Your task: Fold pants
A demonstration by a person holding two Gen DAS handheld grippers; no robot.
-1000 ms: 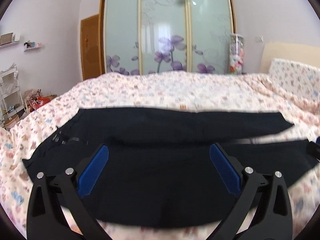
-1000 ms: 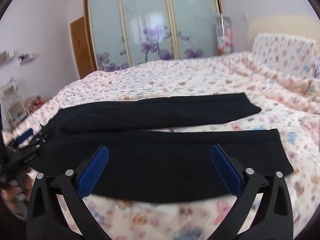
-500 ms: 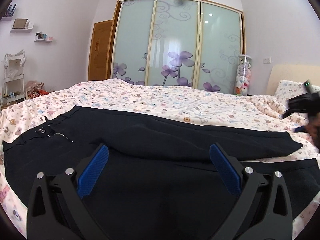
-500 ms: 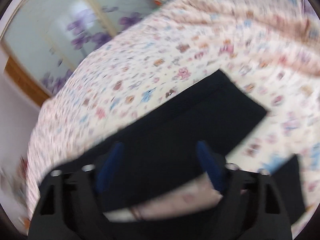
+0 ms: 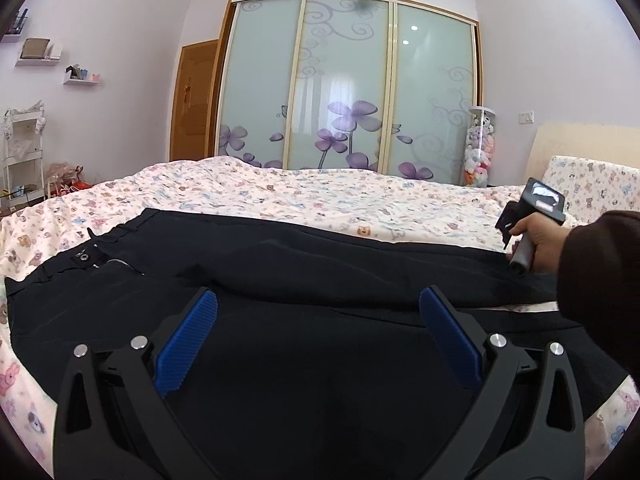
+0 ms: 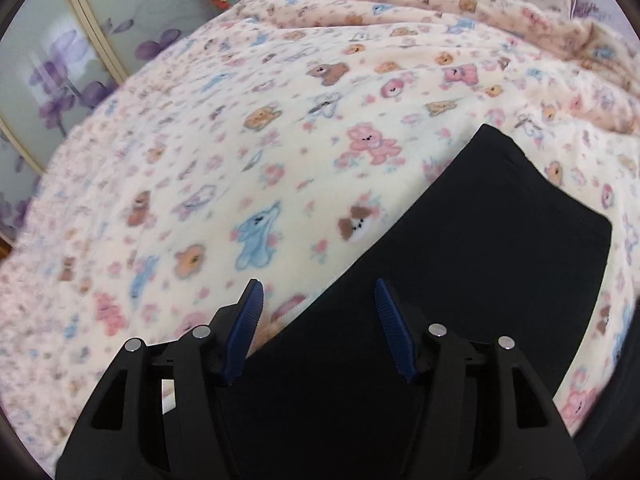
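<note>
Black pants are laid flat on the bear-print bedspread, filling the lower half of the left wrist view, waistband w/ zip at mid-left, legs running off to the right. In the right wrist view only one leg end is shown, lower right, w/ its hem toward the upper right.

Left gripper is held spread wide over the seat area; nothing is pinched. Right gripper is partly spread, jaws having just been closing, w/ the far leg's long edge between the pads but no pinch seen yet: left pad over bedspread, right pad over cloth. The person's hand w/ that gripper's handle is seen at right edge of the left view, near the leg end.

Risks, as judged:
- Bedspread could be nipped along w/ the leg edge, since the left pad sits over the fleece; the cover would then be dragged up w/ the fold.
- Only the top layer might be caught, so the leg would open out when lifted.
- Grip point lies back from the hem, so the end could droop and fold crooked.

Hard to make out:
- Pad-to-cloth contact can't be told; black on black, slight blur.
- Near leg's hem is hidden by the dark sleeve.
- Pants' near edge is cut off behind the left gripper's body.
</note>
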